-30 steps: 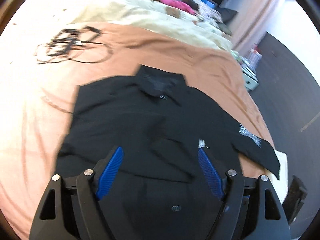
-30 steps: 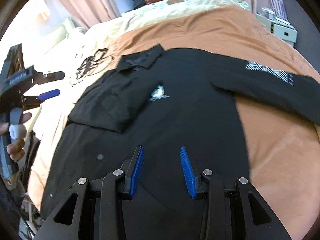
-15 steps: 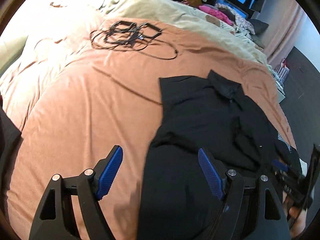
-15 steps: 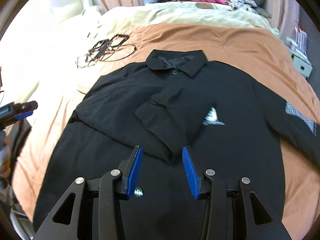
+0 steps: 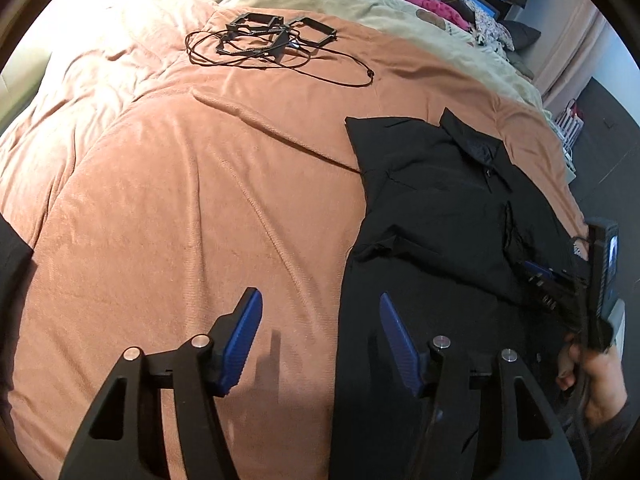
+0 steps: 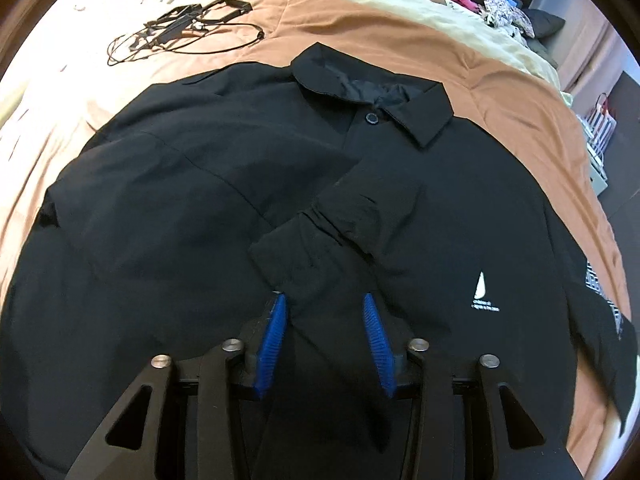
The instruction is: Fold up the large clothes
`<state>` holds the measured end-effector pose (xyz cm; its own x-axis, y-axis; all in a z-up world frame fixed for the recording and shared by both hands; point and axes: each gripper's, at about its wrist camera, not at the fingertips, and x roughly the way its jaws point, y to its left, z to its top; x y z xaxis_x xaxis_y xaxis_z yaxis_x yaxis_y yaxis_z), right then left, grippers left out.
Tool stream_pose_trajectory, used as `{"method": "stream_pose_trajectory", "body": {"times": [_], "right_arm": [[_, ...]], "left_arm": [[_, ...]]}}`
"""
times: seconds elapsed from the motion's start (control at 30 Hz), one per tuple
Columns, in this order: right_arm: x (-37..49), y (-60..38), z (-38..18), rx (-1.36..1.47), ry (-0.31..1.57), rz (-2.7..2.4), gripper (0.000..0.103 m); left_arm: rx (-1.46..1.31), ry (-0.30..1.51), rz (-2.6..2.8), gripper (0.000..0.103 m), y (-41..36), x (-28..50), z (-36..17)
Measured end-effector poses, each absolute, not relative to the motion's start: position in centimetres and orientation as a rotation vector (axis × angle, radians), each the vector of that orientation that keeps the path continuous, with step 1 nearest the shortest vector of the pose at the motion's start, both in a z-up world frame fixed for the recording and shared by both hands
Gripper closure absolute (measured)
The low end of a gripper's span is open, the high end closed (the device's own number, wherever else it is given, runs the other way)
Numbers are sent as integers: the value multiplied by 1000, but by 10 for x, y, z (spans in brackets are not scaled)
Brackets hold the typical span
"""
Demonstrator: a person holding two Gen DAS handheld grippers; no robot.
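A black collared jacket (image 6: 224, 168) lies flat, front up, on an orange-brown blanket (image 5: 180, 184). One sleeve is folded across its chest, its cuff (image 6: 320, 256) pointing at me. My right gripper (image 6: 324, 300) hangs just over that cuff. Its jaws are closing with the cuff's end between the blue pads (image 6: 372, 332), a gap still showing. My left gripper (image 5: 320, 304) is low over the jacket's (image 5: 432, 208) left side edge. Its jaws are closing too, one finger over blanket, the other over black cloth, gripping nothing. The other sleeve (image 6: 608, 320) lies spread out at the right.
A tangle of black cables and frames (image 5: 276, 44) lies on the blanket beyond the jacket. Behind it is a cream duvet (image 5: 360, 4) and a heap of clothes (image 5: 436, 4). A hand (image 5: 596, 376) holds the right gripper at the right rim. Dark floor runs along the bed's right side.
The left gripper has swung from above the jacket's middle to its left edge, sunk lower, and narrowed. The right gripper has moved over the chest down to the folded sleeve's cuff.
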<state>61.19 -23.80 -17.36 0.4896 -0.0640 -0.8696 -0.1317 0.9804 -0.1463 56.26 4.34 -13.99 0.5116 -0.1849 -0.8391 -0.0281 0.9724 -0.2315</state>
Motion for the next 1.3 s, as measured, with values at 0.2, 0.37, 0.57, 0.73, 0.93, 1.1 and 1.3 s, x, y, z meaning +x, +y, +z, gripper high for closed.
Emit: {"method": "stream_pose_trajectory", "body": {"times": [0.2, 0.37, 0.57, 0.73, 0.93, 1.1, 1.3], "right_arm": [[598, -277, -125, -66, 933, 31, 101], [575, -337, -89, 50, 851, -58, 101], [529, -409, -114, 317, 949, -72, 41], [506, -426, -156, 486, 1028, 5, 37], [519, -424, -166, 489, 1008, -22, 63], [544, -433, -169, 503, 992, -35, 93], [577, -441, -171, 485, 998, -62, 94]], "left_arm": [[-225, 1027, -105, 41, 38, 569, -142], [-181, 1050, -114, 41, 25, 579, -152], [-147, 1063, -127, 41, 14, 586, -164], [-106, 1075, -125, 47, 9, 590, -173], [-70, 1072, -128, 55, 3, 601, -175], [-44, 1076, -134, 61, -7, 614, -178], [-38, 1086, -94, 61, -3, 621, -189]]}}
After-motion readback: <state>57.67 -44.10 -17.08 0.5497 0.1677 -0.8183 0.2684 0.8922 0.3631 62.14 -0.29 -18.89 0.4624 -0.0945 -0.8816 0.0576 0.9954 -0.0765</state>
